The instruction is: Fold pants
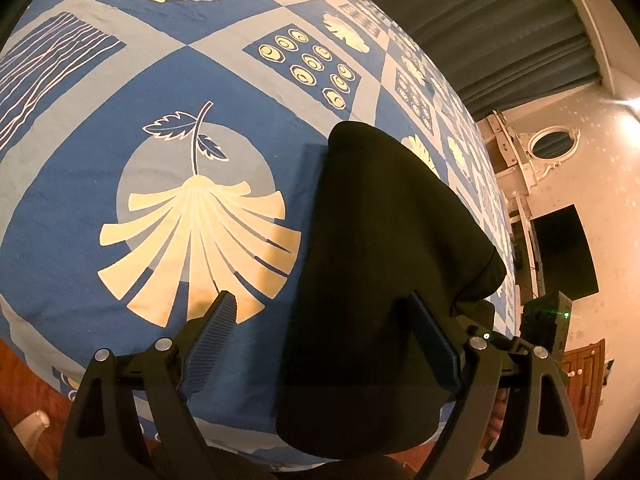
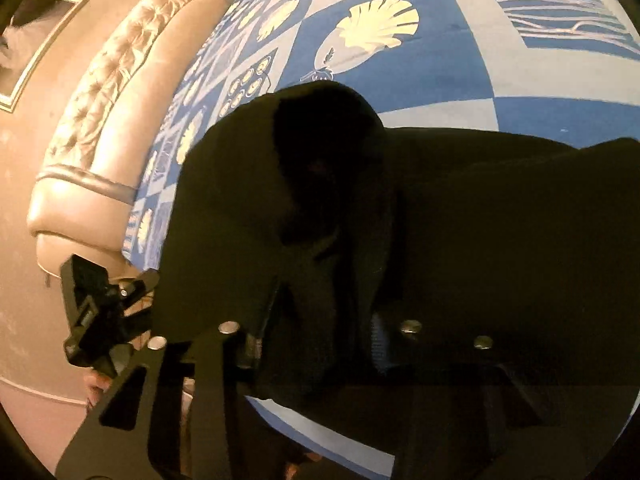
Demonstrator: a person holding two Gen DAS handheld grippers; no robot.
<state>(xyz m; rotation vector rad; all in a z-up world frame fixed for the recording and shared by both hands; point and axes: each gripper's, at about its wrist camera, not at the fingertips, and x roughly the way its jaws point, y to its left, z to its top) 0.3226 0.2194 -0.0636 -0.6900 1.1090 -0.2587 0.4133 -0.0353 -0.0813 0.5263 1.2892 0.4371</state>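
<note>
pants (image 1: 384,264) on bedspread (image 1: 120,200) between wide left gripper (image 1: 320,312) fingers, bunched in clamped right gripper (image 2: 320,320)

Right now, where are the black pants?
In the left wrist view, the black pants lie on the blue patterned bedspread, right of its large cream fan motif, near the bed's front edge.

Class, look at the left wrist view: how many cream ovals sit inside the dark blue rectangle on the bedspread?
8. They fill the dark blue rectangle on the bedspread, beyond the black pants, set in three slanted rows. None seems hidden.
</note>
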